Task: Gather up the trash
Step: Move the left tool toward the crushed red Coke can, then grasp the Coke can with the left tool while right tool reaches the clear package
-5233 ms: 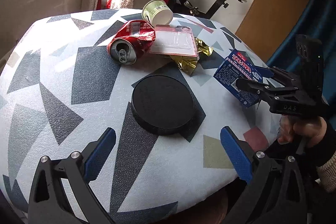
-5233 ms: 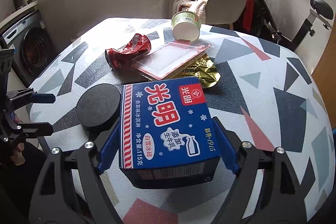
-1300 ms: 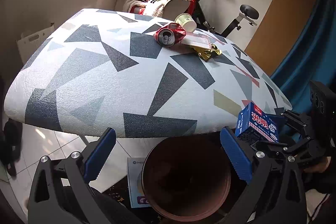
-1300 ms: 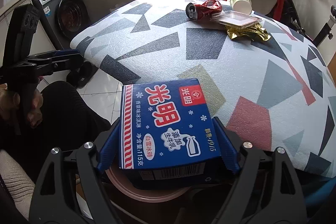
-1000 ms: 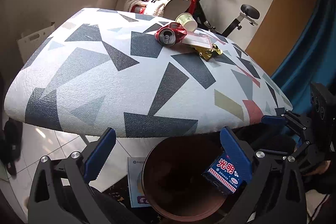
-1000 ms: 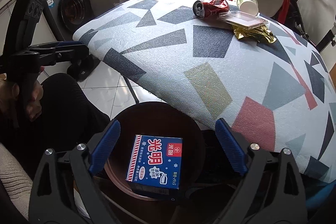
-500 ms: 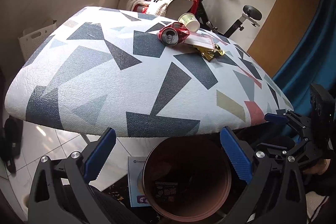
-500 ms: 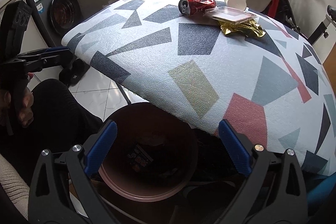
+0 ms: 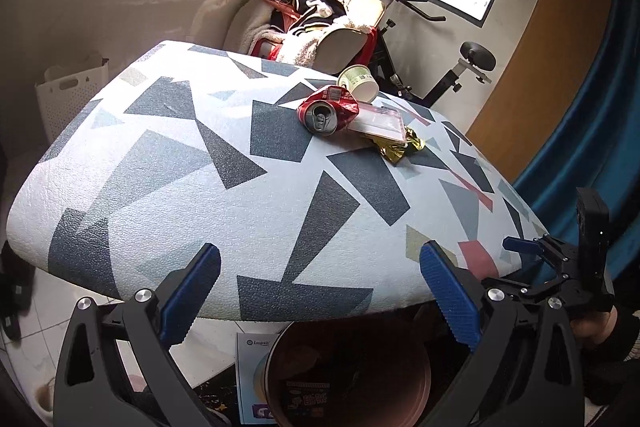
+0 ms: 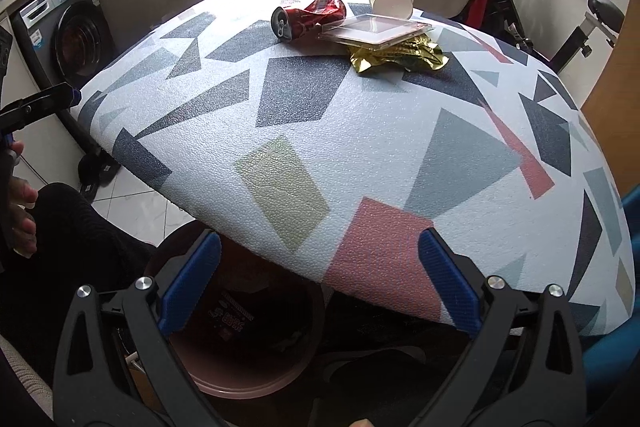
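1. I'm holding the left gripper (image 9: 320, 299) w/ jaws spread wide, nothing between them, over the table (image 9: 240, 187) edge.
2. Right gripper (image 10: 319, 287) is likewise gaping wide & empty, hanging above the brown bin (image 10: 240, 383).
3. The bin is sitting on the floor, partly under the table edge; a dark carton (image 10: 232, 319) is lying inside it, print facing up.
4. Remaining trash is lying at the far side of the table: crushed red can (image 9: 328, 109), paper cup (image 9: 358, 83) tipped on its side, clear plastic tray (image 10: 374, 27) resting on a gold wrapper (image 10: 400, 59).
5. Can & tray are touching; cup's just behind them.
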The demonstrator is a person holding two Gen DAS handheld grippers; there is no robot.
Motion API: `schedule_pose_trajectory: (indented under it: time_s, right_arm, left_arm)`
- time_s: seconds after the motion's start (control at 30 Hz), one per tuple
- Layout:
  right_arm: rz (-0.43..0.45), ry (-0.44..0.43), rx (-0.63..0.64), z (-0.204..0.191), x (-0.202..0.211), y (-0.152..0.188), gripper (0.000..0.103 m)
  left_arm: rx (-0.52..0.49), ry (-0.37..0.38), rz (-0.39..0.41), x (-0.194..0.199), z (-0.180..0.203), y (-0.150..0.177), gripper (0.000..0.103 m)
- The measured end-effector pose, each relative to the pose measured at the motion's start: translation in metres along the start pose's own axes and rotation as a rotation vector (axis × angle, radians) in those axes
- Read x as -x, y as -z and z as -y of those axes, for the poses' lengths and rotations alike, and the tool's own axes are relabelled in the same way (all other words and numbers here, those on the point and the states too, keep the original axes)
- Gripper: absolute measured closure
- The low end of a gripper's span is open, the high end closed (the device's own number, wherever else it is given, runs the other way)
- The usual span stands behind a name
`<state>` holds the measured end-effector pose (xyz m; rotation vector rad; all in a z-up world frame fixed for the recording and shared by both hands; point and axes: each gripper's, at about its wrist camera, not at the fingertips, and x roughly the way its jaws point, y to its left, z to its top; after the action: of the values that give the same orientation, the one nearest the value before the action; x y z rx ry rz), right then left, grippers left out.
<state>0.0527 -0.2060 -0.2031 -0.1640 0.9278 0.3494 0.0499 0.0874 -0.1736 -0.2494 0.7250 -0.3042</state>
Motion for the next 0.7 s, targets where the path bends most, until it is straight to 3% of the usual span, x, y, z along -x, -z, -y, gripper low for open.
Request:
schedule_pose_trajectory:
  time_s: [0.23, 0.37, 0.43, 0.5, 0.53, 0.7]
  right_arm:
    - [0.066, 0.086, -0.047, 0.033, -0.006, -0.029, 0.006]
    - [0.080, 0.116, -0.113, 0.056, -0.017, -0.049, 0.006]
    - [0.050, 0.084, -0.138, 0.066, -0.027, -0.057, 0.006]
    - [0.036, 0.079, -0.149, 0.075, -0.036, -0.062, 0.006]
    - [0.038, 0.087, -0.152, 0.078, -0.038, -0.064, 0.006]
    - [0.085, 0.079, -0.214, 0.098, -0.043, -0.067, 0.006]
  left_arm:
    - [0.157, -0.003, -0.070, -0.046, -0.005, -0.063, 0.006]
    - [0.334, 0.076, -0.105, -0.083, -0.007, -0.110, 0.006]
    - [0.405, 0.123, -0.132, -0.106, -0.002, -0.131, 0.007]
    - [0.466, 0.166, -0.196, -0.132, 0.004, -0.148, 0.018]
    - [0.489, 0.172, -0.233, -0.145, 0.007, -0.154, 0.018]
    - [0.598, 0.085, -0.272, -0.192, 0.001, -0.168, 0.026]
